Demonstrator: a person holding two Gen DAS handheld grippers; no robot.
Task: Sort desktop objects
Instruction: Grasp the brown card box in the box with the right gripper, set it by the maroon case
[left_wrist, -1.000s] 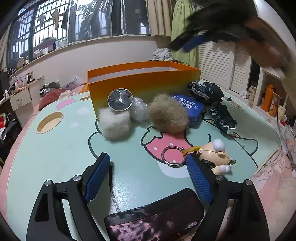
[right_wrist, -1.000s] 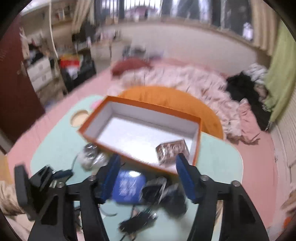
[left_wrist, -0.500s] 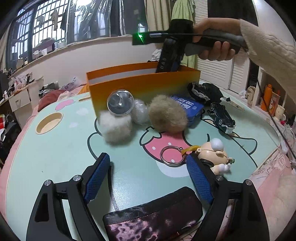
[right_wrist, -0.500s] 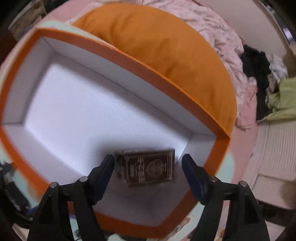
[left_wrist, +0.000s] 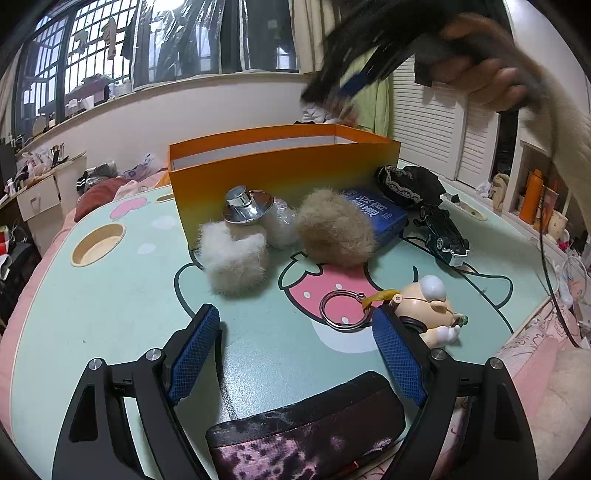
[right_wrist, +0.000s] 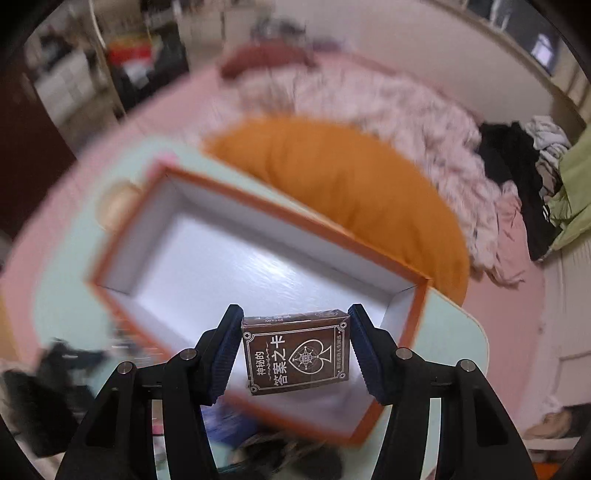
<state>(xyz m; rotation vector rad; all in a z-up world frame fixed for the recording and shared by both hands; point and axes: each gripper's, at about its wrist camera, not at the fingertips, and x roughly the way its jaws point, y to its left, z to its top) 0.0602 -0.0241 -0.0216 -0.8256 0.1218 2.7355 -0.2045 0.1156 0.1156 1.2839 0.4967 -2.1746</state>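
Where jaws flanked it, right gripper (right_wrist: 295, 350) now apparently clamps card deck (right_wrist: 297, 352).

Your left wrist camera sits low near the table (left_wrist: 122, 317), facing the orange box (left_wrist: 284, 166) at the far side. Your right wrist camera looks down into that box (right_wrist: 417, 325) from above.

In your left wrist view the right gripper (left_wrist: 354, 81) at upper right is a motion-blurred smear, so you cannot tell its finger spacing there, and the dark patterned pouch (left_wrist: 306, 428) is cut off by the bottom edge. In your right wrist view the orange box (right_wrist: 258, 266) and the clutter at lower left are blurred, and the card deck (right_wrist: 297, 352) hides part of the box's floor.
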